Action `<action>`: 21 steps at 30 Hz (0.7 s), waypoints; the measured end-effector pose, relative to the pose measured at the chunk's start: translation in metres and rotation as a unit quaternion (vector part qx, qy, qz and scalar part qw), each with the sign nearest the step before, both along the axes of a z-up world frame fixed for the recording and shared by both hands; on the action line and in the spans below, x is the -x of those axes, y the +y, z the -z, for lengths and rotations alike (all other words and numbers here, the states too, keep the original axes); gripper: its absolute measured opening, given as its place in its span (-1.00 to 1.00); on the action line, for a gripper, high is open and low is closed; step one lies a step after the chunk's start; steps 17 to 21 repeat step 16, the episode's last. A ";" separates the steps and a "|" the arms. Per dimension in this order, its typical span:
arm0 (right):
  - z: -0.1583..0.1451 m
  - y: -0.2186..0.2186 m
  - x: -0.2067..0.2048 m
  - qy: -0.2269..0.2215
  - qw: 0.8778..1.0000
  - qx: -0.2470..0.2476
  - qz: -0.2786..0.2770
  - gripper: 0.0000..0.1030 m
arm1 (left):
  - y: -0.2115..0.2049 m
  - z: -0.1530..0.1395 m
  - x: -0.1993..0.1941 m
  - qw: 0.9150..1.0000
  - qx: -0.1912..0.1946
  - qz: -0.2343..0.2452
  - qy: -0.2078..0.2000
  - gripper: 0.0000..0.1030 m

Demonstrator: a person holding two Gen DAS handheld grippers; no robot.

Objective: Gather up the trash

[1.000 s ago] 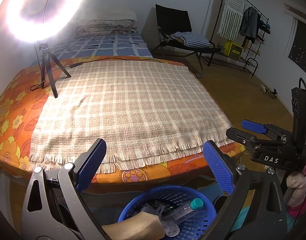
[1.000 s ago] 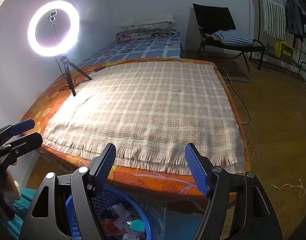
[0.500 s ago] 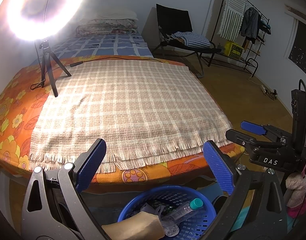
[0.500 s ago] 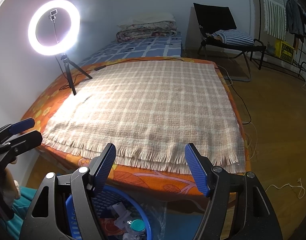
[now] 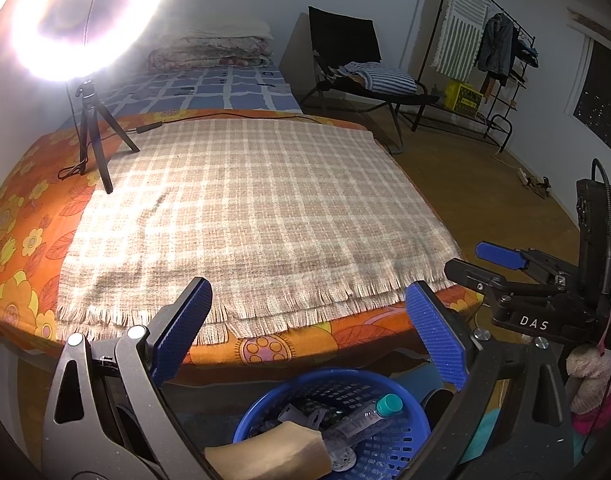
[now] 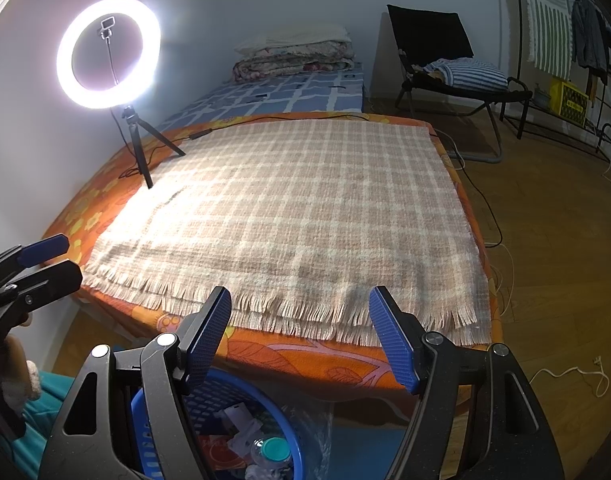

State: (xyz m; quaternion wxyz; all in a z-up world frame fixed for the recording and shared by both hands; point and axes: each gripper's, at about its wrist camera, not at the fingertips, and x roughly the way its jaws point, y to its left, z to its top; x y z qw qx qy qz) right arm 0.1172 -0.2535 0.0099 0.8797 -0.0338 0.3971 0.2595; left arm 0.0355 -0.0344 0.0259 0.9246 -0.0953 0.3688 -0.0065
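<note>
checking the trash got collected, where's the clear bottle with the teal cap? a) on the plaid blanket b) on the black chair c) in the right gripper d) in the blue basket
d: the clear bottle lies among other scraps inside the blue basket on the floor in front of the bed, and no trash shows on the plaid blanket.

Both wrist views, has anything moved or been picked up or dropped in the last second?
Nothing visibly changed. Both the left gripper and the right gripper stay open and empty above the blue basket, the bottle still lies in it with the other trash, and the plaid blanket is bare as before.
</note>
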 end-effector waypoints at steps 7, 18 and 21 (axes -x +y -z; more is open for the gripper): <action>0.002 0.001 0.001 0.001 1.000 0.000 -0.001 0.38 | 0.002 0.001 0.001 1.000 0.010 -0.001 0.003 0.93; 0.004 0.001 0.001 0.002 1.000 0.003 -0.003 0.38 | 0.001 0.001 0.004 1.000 0.003 -0.010 0.006 0.93; 0.004 0.001 0.001 0.002 1.000 0.003 -0.003 0.38 | 0.001 0.001 0.004 1.000 0.003 -0.010 0.006 0.93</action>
